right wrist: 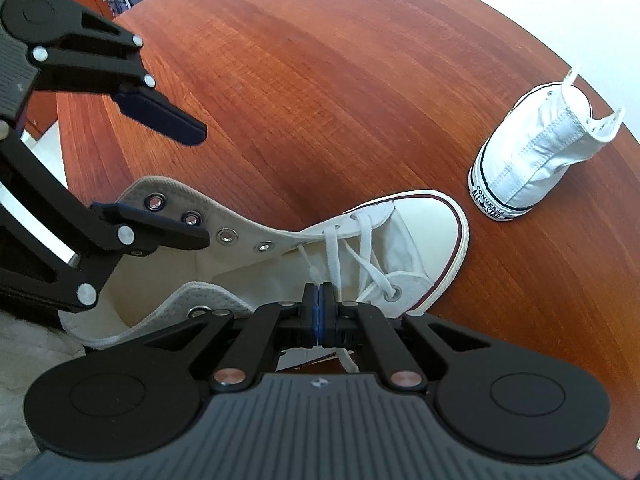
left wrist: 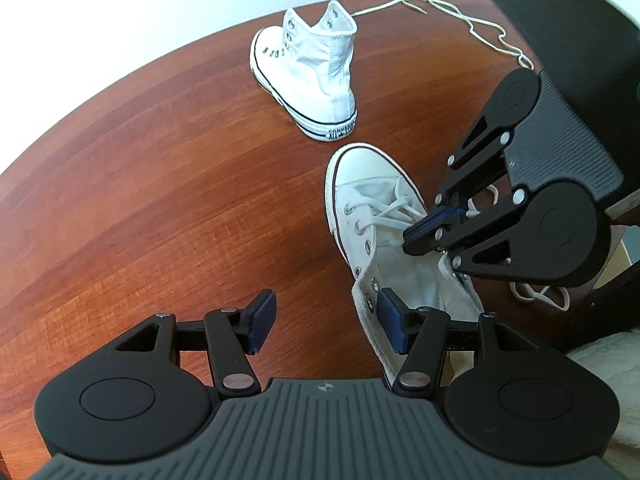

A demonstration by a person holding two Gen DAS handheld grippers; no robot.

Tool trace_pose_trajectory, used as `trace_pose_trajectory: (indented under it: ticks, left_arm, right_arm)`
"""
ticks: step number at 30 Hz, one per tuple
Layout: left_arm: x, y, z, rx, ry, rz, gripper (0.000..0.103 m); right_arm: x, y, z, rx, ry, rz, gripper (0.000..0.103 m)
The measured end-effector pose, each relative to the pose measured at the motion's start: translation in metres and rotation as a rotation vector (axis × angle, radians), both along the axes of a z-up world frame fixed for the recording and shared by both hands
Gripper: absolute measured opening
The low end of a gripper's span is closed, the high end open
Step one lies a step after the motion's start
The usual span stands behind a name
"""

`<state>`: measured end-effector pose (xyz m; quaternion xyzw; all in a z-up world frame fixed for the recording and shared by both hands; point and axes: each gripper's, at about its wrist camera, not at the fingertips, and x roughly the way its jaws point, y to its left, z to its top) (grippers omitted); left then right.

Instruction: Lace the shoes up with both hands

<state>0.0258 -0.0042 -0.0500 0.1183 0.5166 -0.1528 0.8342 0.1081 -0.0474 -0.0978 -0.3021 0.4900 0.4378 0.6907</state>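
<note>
A reddish-brown wooden counter (left wrist: 140, 200) carries two white high-top canvas shoes. The nearer shoe (right wrist: 420, 220) lies at the counter's near edge with its toe pointing away from the person, its tongue area wide open and only the lowest eyelets near the toe threaded with a white lace (right wrist: 360, 248). The right gripper (right wrist: 319, 304) is clenched on a strand of that lace just above the laced section, its blue pads pressed together with the thin white strand caught between them; in the left wrist view the same gripper (left wrist: 430, 232) reaches in from the right, over the middle of the shoe. The left gripper (left wrist: 326, 320) is released, its two blue-padded fingers spread wide: one finger sits against the eyelet flap at the ankle end of the nearer shoe, the other hangs over bare counter beside it. The second shoe (left wrist: 312, 68) stands upright farther back on the counter, well apart from the first, heel toward the left wrist camera, with empty eyelets. A loose white lace (left wrist: 460, 16) trails across the counter beyond it toward the far right edge.
</note>
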Motion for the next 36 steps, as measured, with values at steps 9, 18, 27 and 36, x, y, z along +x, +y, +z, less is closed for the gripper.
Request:
trace_pose_trajectory:
  ticks: [9, 18, 27, 36]
  left_arm:
    - [-0.002, 0.005, 0.006, -0.012, -0.016, 0.019, 0.059]
    - [-0.003, 0.025, 0.023, -0.058, -0.038, 0.028, 0.059]
    - [0.002, 0.024, 0.017, -0.04, -0.032, 0.02, 0.059]
    - [-0.001, 0.026, 0.015, -0.025, -0.033, 0.025, 0.059]
  right_arm:
    - [0.001, 0.004, -0.004, -0.018, -0.007, -0.002, 0.0]
    - [0.003, -0.001, -0.001, 0.045, -0.002, -0.008, 0.0]
    - [0.005, 0.0, -0.005, 0.006, 0.009, -0.062, 0.0]
    - [0.003, 0.003, -0.006, -0.004, 0.003, -0.062, 0.0]
